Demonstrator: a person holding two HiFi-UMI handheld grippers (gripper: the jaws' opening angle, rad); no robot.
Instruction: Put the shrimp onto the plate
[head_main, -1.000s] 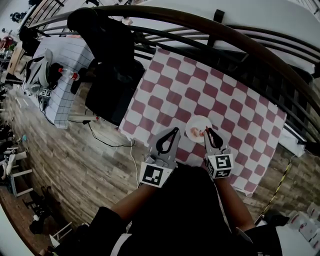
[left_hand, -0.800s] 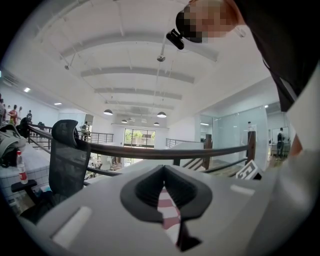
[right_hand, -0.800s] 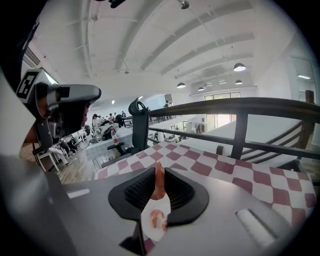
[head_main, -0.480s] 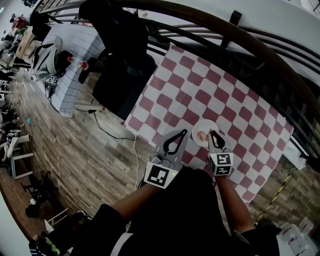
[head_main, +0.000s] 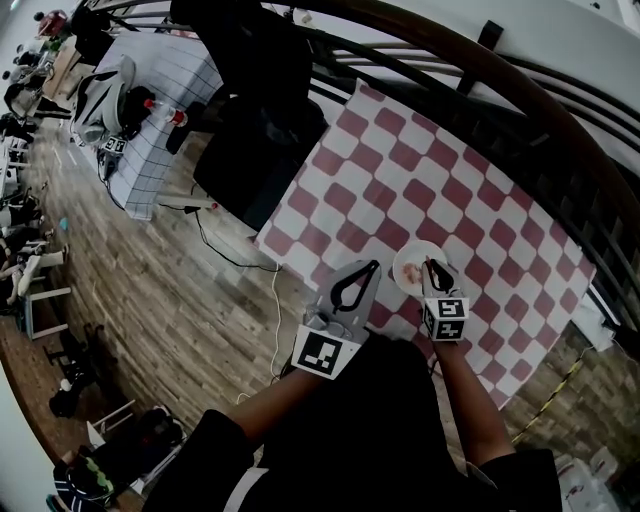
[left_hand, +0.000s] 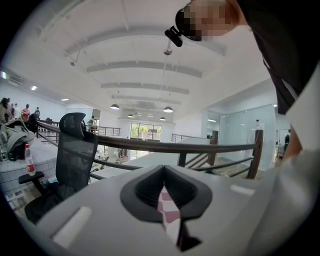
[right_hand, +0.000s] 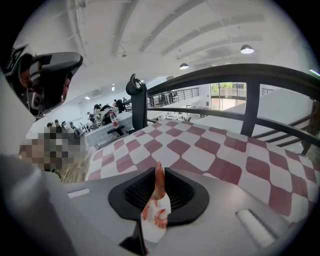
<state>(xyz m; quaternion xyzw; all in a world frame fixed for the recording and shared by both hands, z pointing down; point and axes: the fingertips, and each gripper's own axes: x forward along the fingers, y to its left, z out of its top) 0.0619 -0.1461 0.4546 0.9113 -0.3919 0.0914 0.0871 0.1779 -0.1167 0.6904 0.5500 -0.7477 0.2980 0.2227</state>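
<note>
A table with a red-and-white checkered cloth (head_main: 420, 190) carries a small white plate (head_main: 408, 262) near its front edge. My right gripper (head_main: 429, 264) hovers over the plate's right side, shut on a pink-orange shrimp (right_hand: 159, 182) whose tail sticks up between the jaws. Through the slit below it the white plate (right_hand: 159, 232) shows, with red-marked shrimp flesh on it. My left gripper (head_main: 372, 266) is shut and empty just left of the plate. Only a strip of checkered cloth (left_hand: 167, 215) shows between its jaws.
A dark curved railing (head_main: 500, 80) runs behind the table. A black office chair (head_main: 255, 120) stands at its left end. Beyond it is a white grid-patterned table (head_main: 150, 120) with bottles and a bag. A cable (head_main: 235, 265) lies on the wooden floor.
The head view has shifted, so table and plate sit a little further right and lower. Both grippers keep their places by the plate, the right one still shut over it.
</note>
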